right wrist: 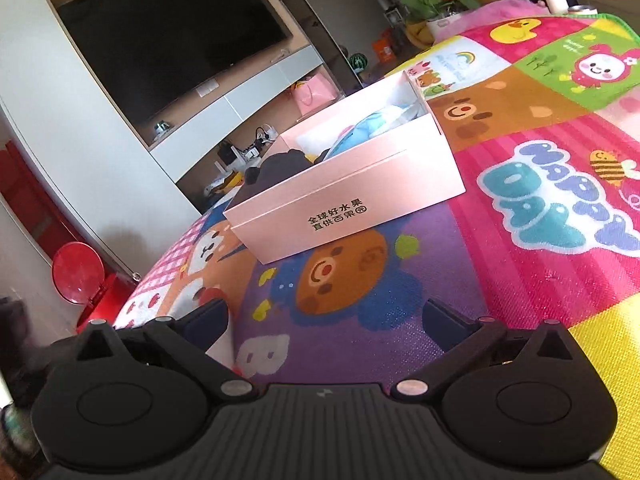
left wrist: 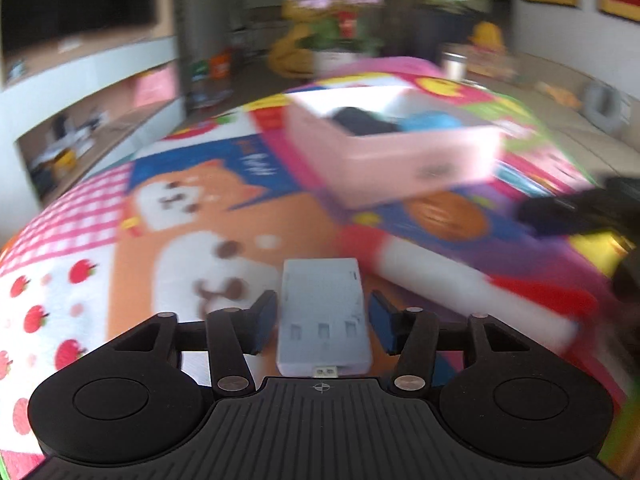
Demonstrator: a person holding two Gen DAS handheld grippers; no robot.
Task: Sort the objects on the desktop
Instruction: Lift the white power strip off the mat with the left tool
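My left gripper [left wrist: 322, 320] is shut on a pale blue-grey USB hub [left wrist: 323, 312], held between its blue pads above the cartoon mat [left wrist: 120, 208]. A pink open box [left wrist: 384, 148] stands ahead and to the right, holding a black item [left wrist: 360, 120] and a blue item [left wrist: 428, 120]. In the right wrist view the same pink box [right wrist: 348, 200] lies ahead on the mat [right wrist: 520, 280], with dark and blue things inside. My right gripper [right wrist: 325, 320] is open and empty, low over the mat. It shows as a dark blur at the right edge of the left wrist view [left wrist: 592, 208].
A potted plant with purple flowers [left wrist: 336, 20] and a metal cup [left wrist: 452, 64] stand beyond the mat's far end. A TV [right wrist: 168, 36] and shelves line the wall to the left. A red round object [right wrist: 78, 272] sits on the floor at left.
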